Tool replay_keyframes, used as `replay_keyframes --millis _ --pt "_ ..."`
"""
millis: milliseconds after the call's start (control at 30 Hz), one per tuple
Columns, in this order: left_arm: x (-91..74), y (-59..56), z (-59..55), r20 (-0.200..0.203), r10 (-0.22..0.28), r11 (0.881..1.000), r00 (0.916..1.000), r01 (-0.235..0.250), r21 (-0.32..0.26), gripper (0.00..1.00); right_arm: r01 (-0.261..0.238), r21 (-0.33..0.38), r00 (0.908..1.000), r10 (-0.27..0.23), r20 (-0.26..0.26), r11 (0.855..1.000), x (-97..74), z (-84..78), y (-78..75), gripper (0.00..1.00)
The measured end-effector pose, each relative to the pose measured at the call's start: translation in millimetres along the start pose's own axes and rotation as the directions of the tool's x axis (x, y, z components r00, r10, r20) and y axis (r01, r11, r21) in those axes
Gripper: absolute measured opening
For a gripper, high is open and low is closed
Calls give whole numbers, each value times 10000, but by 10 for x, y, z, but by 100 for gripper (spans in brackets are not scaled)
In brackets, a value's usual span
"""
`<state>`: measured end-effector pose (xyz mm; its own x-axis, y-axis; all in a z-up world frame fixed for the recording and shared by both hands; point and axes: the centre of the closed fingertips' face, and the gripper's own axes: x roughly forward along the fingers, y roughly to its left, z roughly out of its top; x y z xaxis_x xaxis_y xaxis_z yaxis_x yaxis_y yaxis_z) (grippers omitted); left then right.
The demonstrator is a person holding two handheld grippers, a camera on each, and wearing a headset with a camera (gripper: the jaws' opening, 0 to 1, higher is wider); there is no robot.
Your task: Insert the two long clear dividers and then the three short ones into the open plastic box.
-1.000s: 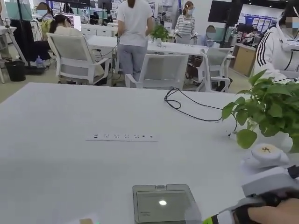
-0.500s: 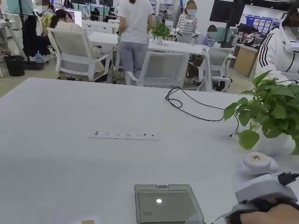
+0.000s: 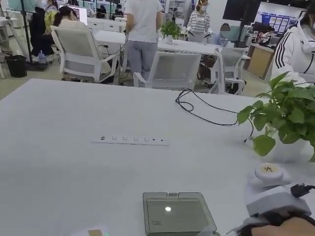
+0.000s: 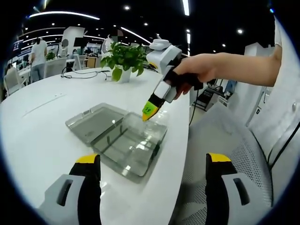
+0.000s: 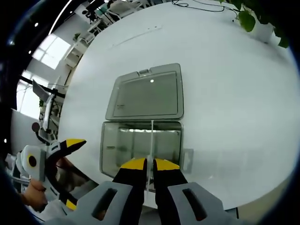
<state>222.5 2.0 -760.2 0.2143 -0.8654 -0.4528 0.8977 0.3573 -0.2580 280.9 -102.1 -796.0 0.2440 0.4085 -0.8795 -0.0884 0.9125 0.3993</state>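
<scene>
The clear plastic box lies open near the table's front edge, its lid (image 5: 146, 93) flat beyond the base (image 5: 117, 150). My right gripper (image 5: 149, 164) is shut on a thin clear divider (image 5: 151, 136), held edge-on above the middle of the base. In the left gripper view the box (image 4: 108, 136) lies ahead, with the right gripper (image 4: 149, 110) pointing down over it from a hand. My left gripper (image 4: 152, 158) stands open and holds nothing, close to the box's near corner. The head view has the lid (image 3: 177, 214) and the right gripper's body (image 3: 275, 201) at the lower right.
A potted plant (image 3: 285, 123) stands at the right of the white table, with a round white device (image 3: 268, 172) before it. A black cable (image 3: 202, 110) loops at the back, and a socket strip (image 3: 130, 140) is set into the middle. Chairs and people are beyond.
The head camera has tipped slightly. The right gripper's body has slid a little left and down in the lower right corner. The lid has stayed put.
</scene>
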Motion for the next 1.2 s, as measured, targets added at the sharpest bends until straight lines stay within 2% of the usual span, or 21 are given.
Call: replay_keyframes --millis 333,667,833,1000,1200 --pt "9 -9 -3 -15 -14 10000 10000 14 -83 95 147 -320 9999 -147 3 9994 25 14 -7 7" --pt "5 1 -12 -43 11 9999 10000 -11 -156 94 524 -1151 9986 -529 -16 9920 40 21 46 7" --pt "8 4 -10 -34 17 9999 10000 -17 -146 94 439 -1242 9990 -440 18 9913 65 16 73 7" --pt "8 6 -10 -64 25 9999 10000 -26 -128 95 107 -1169 9999 -97 97 9931 128 10 104 9" --pt "2 8 -17 -89 61 9999 9999 -63 -152 95 -63 -1165 9998 86 194 9932 194 -2 97 10"
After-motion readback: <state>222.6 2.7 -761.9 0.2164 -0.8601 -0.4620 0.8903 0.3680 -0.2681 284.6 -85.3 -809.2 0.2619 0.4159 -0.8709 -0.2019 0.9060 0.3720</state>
